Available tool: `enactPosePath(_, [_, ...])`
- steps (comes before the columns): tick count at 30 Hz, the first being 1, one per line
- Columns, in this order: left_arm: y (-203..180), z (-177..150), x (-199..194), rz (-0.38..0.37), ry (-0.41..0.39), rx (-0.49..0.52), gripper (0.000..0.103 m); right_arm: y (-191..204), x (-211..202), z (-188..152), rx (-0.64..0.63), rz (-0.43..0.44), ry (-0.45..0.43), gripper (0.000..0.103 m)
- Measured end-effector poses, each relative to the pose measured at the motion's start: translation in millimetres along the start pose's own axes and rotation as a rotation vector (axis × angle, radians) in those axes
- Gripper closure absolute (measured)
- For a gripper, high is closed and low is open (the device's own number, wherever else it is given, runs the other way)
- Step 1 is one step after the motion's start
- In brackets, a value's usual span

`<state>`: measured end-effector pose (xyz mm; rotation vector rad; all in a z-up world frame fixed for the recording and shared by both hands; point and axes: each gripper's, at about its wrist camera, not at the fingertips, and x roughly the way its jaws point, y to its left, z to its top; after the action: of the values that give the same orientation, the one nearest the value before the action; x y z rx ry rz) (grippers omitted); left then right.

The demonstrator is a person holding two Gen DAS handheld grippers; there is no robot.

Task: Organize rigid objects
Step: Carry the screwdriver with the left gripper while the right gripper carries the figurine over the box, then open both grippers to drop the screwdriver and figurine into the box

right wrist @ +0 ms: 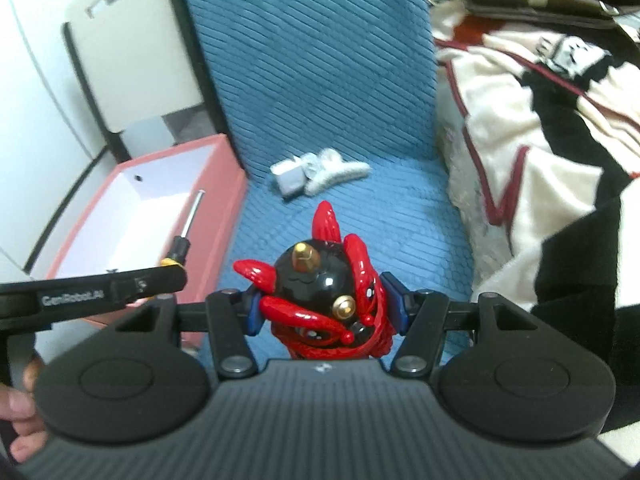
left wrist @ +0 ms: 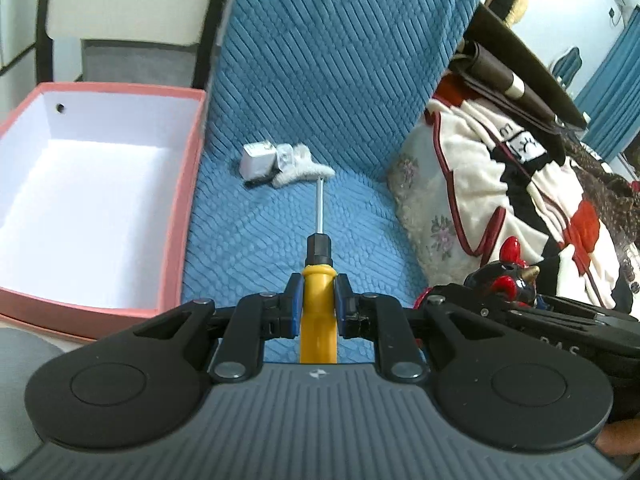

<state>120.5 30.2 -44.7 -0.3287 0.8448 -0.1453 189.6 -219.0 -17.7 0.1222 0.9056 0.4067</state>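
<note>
My left gripper is shut on a yellow-handled screwdriver, its steel shaft pointing forward above the blue seat cushion. The screwdriver also shows in the right wrist view, over the pink box. My right gripper is shut on a red and black glossy figurine with gold horns, held above the cushion; the figurine also shows in the left wrist view. A pink box with a white inside stands open at the left. A small white box and a white fluffy hair clip lie at the cushion's back.
The blue ribbed backrest rises behind the cushion. A pile of cream, black and red clothing with a brown bag on top lies at the right. A white cabinet stands behind the pink box.
</note>
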Motion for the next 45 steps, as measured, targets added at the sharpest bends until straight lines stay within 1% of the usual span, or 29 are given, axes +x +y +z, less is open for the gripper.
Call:
enactPosePath(5, [23.2, 7.9, -28.5, 0.031, -0.042, -0.025, 0.084, 31.8, -7.6, 4.7, -0.052, 0.061, -0.014, 0.042])
enactPosePath(9, [49.8, 12.5, -55.4, 0.073, -0.081, -0.048, 0.084, 64.2, -6.9, 4.6, -0.101, 0.119, -0.016, 0.042])
enactPosePath(14, [91.8, 12.7, -90.6, 0.141, -0.101, -0.079, 0.084, 111.6, -0.5, 1.8, -0.147, 0.220, -0.016, 0.042])
enactPosePath(19, [136.6, 13.9, -119.4, 0.206, -0.132, -0.144, 0.084, 159.6, 11.9, 3.7, -0.233, 0.310, 0.005, 0.042])
enactPosePath(23, [174.8, 19.0, -127.5, 0.247, -0.143, -0.207, 0.084, 188.6, 30.6, 9.9, -0.280, 0.337, 0.024, 0.042])
enactPosePath(26, [197.0, 24.4, -123.6, 0.265, -0.134, -0.229, 0.084, 200.3, 49.9, 14.5, -0.287, 0.333, 0.036, 0.042])
enactPosePath(30, [219.5, 36.6, -110.0, 0.260, -0.105, -0.238, 0.084, 211.6, 81.1, 20.7, -0.277, 0.318, 0.082, 0.042])
enactPosePath(33, [230.0, 47.0, -86.2, 0.251, -0.068, -0.244, 0.084, 221.2, 102.1, 21.7, -0.274, 0.287, 0.122, 0.042])
enactPosePath(37, [254.3, 59.7, -51.8, 0.221, -0.009, -0.240, 0.084, 232.6, 132.7, 22.5, -0.272, 0.268, 0.143, 0.042])
enactPosePath(39, [262.6, 60.8, -36.8, 0.221, 0.019, -0.232, 0.084, 236.3, 148.1, 23.1, -0.257, 0.253, 0.157, 0.042])
enactPosePath(45, [291.4, 57.5, 11.1, 0.184, 0.101, -0.250, 0.084, 243.2, 185.7, 21.6, -0.242, 0.209, 0.210, 0.042])
